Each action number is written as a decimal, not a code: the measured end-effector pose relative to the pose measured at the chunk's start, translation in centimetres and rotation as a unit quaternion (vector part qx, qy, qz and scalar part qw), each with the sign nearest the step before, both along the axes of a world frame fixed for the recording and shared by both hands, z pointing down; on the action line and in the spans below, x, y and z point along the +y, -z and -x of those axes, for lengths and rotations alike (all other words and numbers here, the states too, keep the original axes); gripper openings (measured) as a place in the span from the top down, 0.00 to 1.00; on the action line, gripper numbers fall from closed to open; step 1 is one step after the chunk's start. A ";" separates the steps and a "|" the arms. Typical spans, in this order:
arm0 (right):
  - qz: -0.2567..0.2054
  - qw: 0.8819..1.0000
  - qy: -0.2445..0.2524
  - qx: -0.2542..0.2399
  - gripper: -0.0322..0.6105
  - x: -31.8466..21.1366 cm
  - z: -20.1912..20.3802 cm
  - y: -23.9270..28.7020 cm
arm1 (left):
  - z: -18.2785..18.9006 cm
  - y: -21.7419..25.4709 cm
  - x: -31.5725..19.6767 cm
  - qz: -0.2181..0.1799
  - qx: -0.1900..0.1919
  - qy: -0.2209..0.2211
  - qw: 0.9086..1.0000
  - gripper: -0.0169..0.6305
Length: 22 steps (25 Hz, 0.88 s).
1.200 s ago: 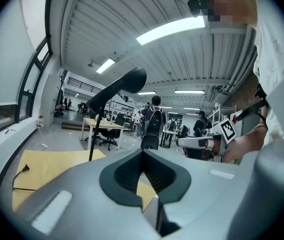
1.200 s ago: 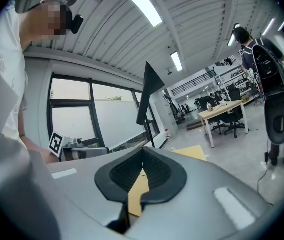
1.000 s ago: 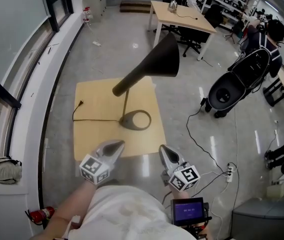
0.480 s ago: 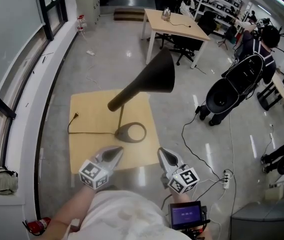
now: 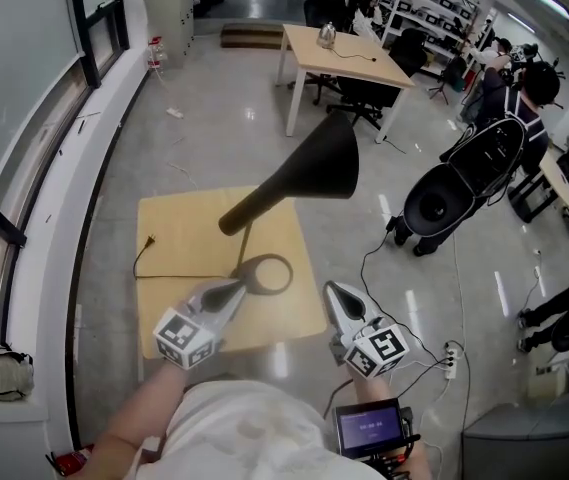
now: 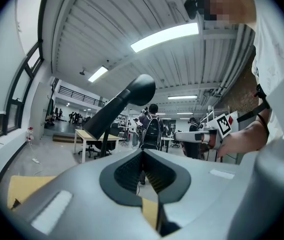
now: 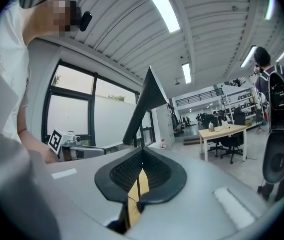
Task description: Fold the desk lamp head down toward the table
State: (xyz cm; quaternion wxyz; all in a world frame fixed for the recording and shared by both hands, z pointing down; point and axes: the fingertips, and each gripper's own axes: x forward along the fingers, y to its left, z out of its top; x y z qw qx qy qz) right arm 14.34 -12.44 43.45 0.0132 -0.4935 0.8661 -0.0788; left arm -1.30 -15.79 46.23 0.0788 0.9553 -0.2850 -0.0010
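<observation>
We see the lamp (image 5: 302, 173) standing on the table (image 5: 174, 230), its head tilted up and away. Left gripper (image 5: 236, 287) and right gripper (image 5: 332, 291) are both closed and empty, near the table's front edge, clear of the lamp.

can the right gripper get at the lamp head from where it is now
Probably yes: nothing stands between the right gripper and the lamp head, raised above the table ahead of it. Its jaws are shut, so it would push rather than grip.

The left gripper (image 6: 142, 153), jaws closed and empty, faces the lamp head (image 6: 117, 110).
</observation>
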 end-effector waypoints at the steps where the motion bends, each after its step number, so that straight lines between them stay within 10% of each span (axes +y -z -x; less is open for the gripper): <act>1: -0.005 1.000 -0.001 -0.003 0.93 -0.3 -0.1 0.6 | 0.0 0.4 -0.3 -0.003 0.003 -0.001 1.000 0.97; 22: -0.119 0.989 0.016 0.083 0.93 -4.4 -0.8 14.6 | 1.0 4.2 -4.7 -0.039 0.032 -0.015 0.999 0.97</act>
